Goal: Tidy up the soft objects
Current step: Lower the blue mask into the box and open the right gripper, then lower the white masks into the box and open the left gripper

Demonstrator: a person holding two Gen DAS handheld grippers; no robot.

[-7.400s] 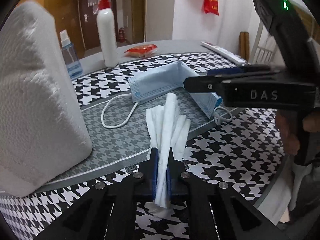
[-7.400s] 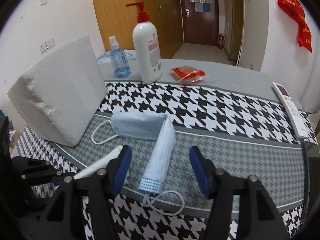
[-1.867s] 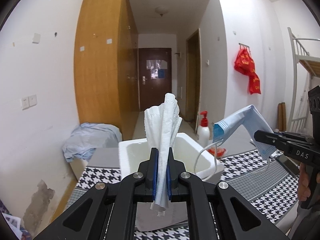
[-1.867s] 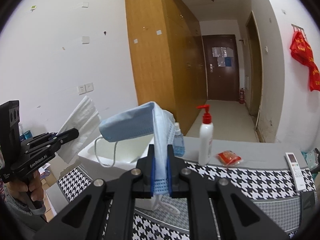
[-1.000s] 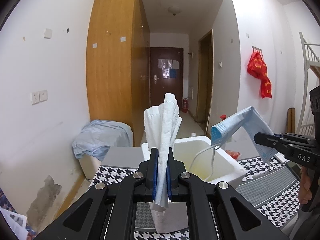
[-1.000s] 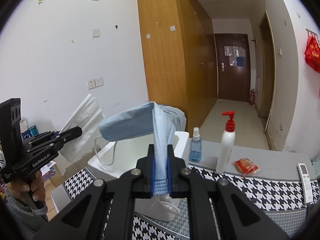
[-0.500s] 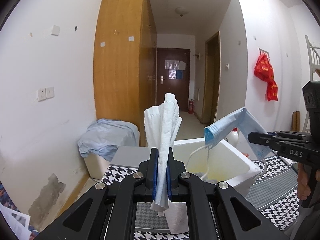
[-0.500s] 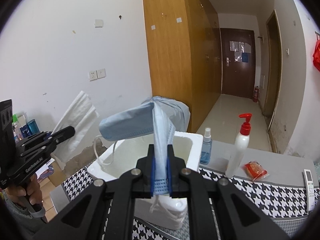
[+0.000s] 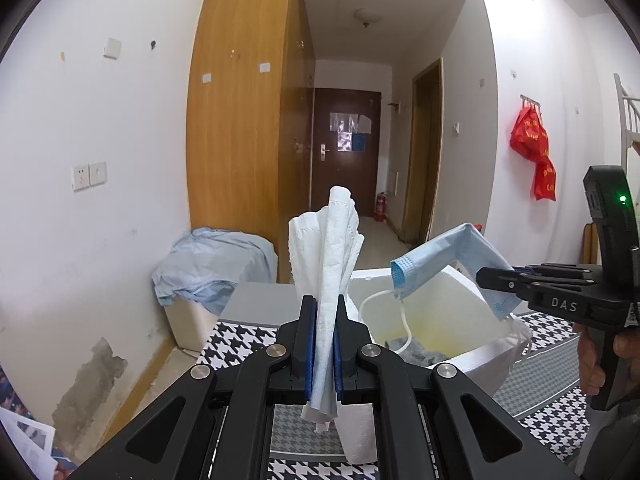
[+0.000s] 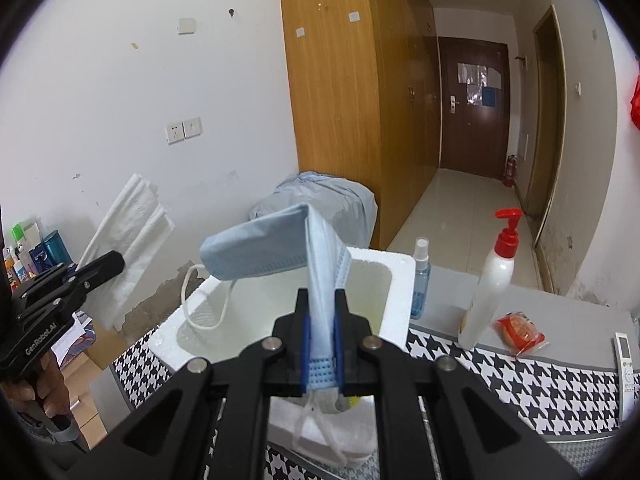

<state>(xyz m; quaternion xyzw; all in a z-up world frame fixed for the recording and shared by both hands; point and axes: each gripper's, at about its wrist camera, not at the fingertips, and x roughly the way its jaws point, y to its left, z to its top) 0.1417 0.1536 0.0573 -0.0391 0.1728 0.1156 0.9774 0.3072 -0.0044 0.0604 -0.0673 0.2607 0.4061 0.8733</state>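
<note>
My left gripper is shut on a folded white paper towel that stands upright between its blue pads. My right gripper is shut on a light blue face mask, which drapes forward with a white ear loop hanging down. Both are held up over the near side of a white foam box that stands open on the table. In the left wrist view the mask hangs above the box from the right gripper. In the right wrist view the left gripper carries the towel left of the box.
A houndstooth cloth covers the table. Behind the box stand a small blue spray bottle and a white pump bottle; a red packet and a remote lie to the right. A cloth-covered box sits on the floor.
The right gripper has carried the mask leftward, closer over the foam box. The left gripper has stayed nearly still with the towel. Both grips are unchanged.
</note>
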